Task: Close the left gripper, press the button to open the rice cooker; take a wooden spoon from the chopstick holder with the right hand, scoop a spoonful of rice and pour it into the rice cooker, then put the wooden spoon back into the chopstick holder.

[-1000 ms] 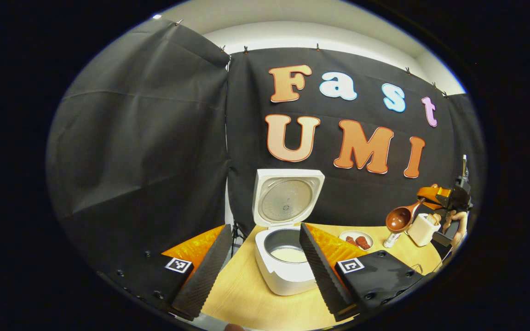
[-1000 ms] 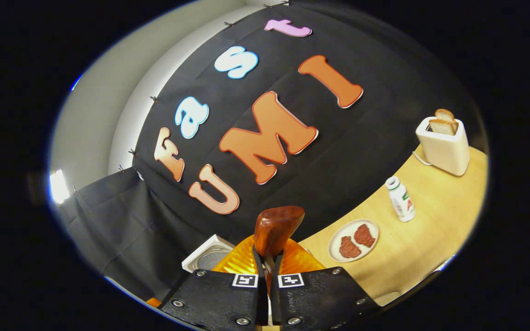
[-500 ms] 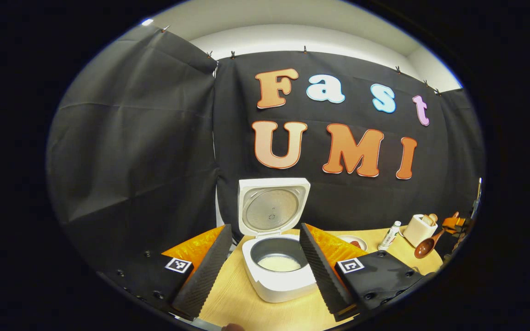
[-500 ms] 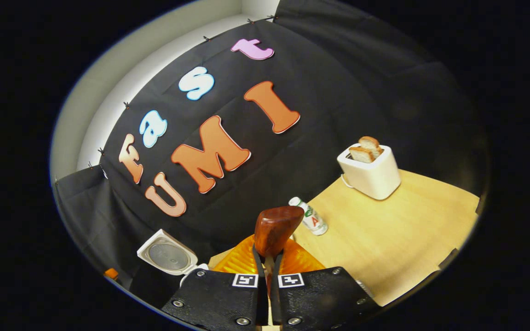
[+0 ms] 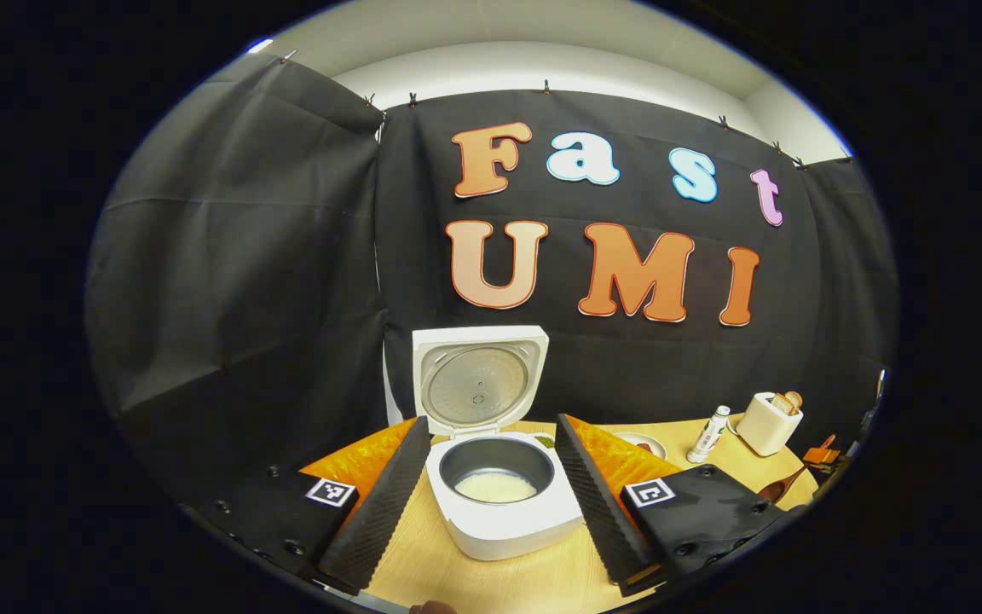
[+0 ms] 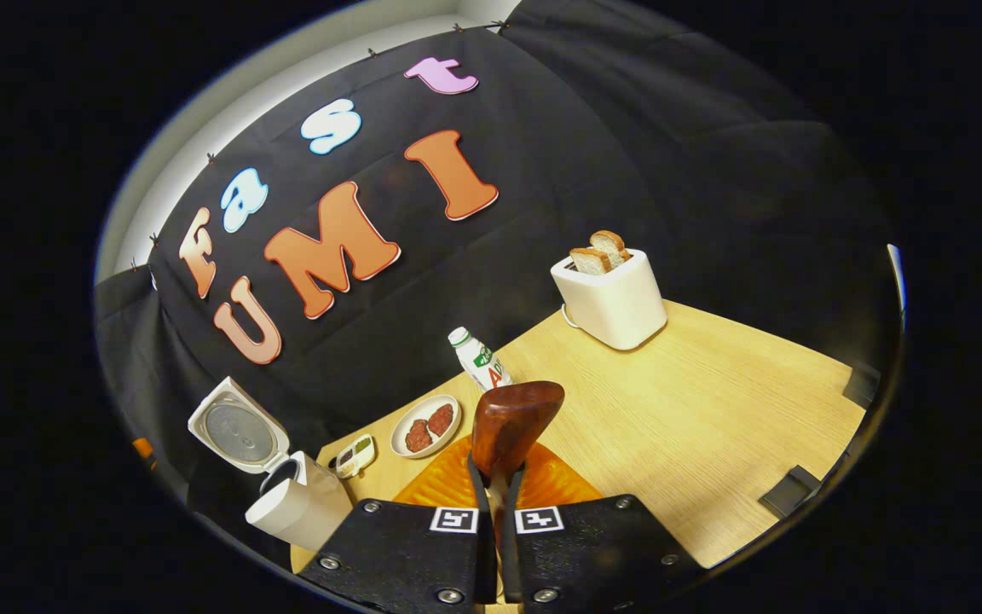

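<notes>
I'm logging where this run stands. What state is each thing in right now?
rice cooker: lid up, white rice lying in the pot.
wooden spoon: clamped between the right tongs, bowl pointing forward.
left tongs: open, holding nothing.
toaster: two bread slices sticking out of the top.
bottle: upright, capped.
plate: holding two reddish pieces.

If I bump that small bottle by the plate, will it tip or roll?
Probably tips easily: the bottle stands upright, tall and narrow, on the smooth table. Once down, its round body would likely roll. It looks light, though its fill is unclear.
</notes>
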Motion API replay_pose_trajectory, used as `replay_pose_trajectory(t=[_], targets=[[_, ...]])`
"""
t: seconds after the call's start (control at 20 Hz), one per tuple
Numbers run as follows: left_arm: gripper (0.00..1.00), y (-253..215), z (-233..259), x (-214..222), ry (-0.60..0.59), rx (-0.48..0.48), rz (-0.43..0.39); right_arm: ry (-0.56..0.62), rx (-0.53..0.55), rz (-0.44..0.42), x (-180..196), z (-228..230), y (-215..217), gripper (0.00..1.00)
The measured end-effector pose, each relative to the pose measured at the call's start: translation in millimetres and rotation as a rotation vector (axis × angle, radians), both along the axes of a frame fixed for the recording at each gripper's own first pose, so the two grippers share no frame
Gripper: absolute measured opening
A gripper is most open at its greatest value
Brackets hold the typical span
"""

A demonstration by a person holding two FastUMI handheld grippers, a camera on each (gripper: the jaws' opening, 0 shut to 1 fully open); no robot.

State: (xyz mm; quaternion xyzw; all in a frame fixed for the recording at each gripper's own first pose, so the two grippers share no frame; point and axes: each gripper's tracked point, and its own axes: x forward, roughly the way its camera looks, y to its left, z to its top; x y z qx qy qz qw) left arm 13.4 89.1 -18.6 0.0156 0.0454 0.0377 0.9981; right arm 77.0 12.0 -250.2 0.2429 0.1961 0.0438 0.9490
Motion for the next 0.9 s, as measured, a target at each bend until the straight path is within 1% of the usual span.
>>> replay_pose_trajectory(t=[0.15,0.3,0.4,0.55,0.6,0.7,0.75,0.8,0.85,0.9], targets=[[0.99,4.9,-3.2,-5.5,0.009,0.003,0.014,0.022,-0.034,0.001,-1.1,-19.3,-0.3,0.01],[0.99,16.5,-2.5,-11.5,0.013,0.003,0.046,0.040,-0.031,-0.002,-5.0,-35.9,0.8,0.03],[1.00,20.0,-1.0,-14.8,0.009,-0.010,0.055,0.060,-0.014,-0.005,-4.8,-45.5,3.9,0.07],[0.99,21.9,1.7,-17.9,0.006,-0.019,0.058,0.085,-0.017,-0.013,-7.6,-56.7,4.8,0.14],[0.99,22.0,3.5,-17.6,0.005,-0.017,0.057,0.092,-0.023,-0.007,-10.0,-60.2,7.4,0.16],[1.00,20.3,7.1,-16.2,-0.001,-0.007,0.053,0.087,-0.056,-0.025,-8.5,-56.8,2.3,0.24],[1.00,18.6,8.2,-16.1,-0.004,-0.006,0.048,0.088,-0.088,-0.036,-9.2,-55.4,-2.9,0.45],[0.99,15.3,10.1,-14.6,-0.005,-0.010,0.039,0.102,-0.133,-0.050,-9.8,-56.9,-9.0,0.48],[0.99,13.0,11.7,-11.3,-0.002,-0.014,0.030,0.118,-0.184,-0.065,-11.6,-58.2,-17.5,0.80],[1.00,10.6,13.5,-8.7,0.000,-0.020,0.022,0.115,-0.232,-0.085,-10.9,-56.0,-24.9,0.83]])
